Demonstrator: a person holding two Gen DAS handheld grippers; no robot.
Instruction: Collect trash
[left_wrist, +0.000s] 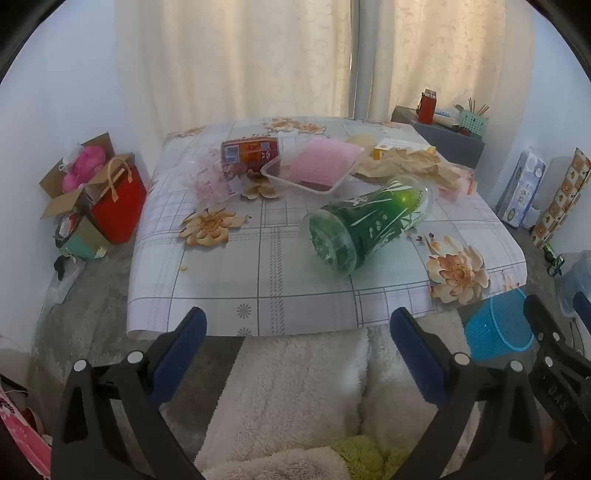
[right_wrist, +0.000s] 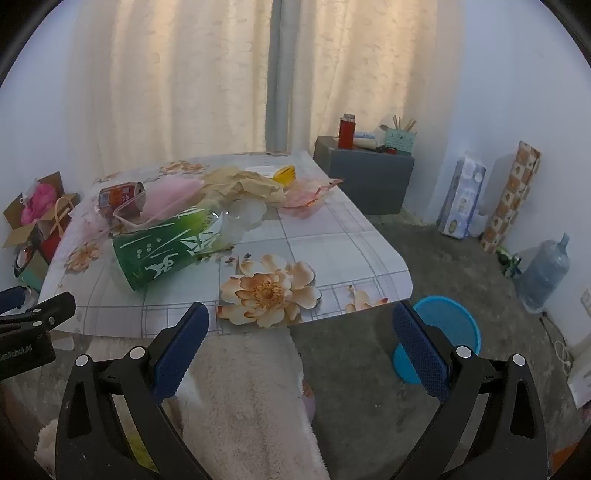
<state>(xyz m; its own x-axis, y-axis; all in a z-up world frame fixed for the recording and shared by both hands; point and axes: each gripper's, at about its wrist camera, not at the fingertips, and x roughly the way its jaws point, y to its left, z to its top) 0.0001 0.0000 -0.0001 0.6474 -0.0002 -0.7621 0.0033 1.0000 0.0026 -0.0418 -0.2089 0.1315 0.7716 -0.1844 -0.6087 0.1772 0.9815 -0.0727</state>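
Observation:
Trash lies on a low table (left_wrist: 221, 295) with a flowered cloth. A green plastic cup (left_wrist: 365, 221) lies on its side in the middle; it also shows in the right wrist view (right_wrist: 166, 247). Behind it are a clear tray holding a pink sponge (left_wrist: 314, 166), a red can (left_wrist: 249, 151), crumpled brown paper (left_wrist: 402, 164), a yellow box (left_wrist: 402, 147) and a clear wrapper (left_wrist: 210, 182). A blue mesh basket (left_wrist: 498, 325) stands on the floor at the table's right front corner, also seen from the right wrist (right_wrist: 447, 325). My left gripper (left_wrist: 295, 354) and right gripper (right_wrist: 301, 350) are open and empty, in front of the table.
A red bag (left_wrist: 118, 199) and an open cardboard box (left_wrist: 74, 184) stand left of the table. A grey box (right_wrist: 365, 177) with a red bottle stands behind right. A water jug (right_wrist: 543, 269), tissue pack (right_wrist: 461, 199) and rolled paper (right_wrist: 513, 195) line the right wall.

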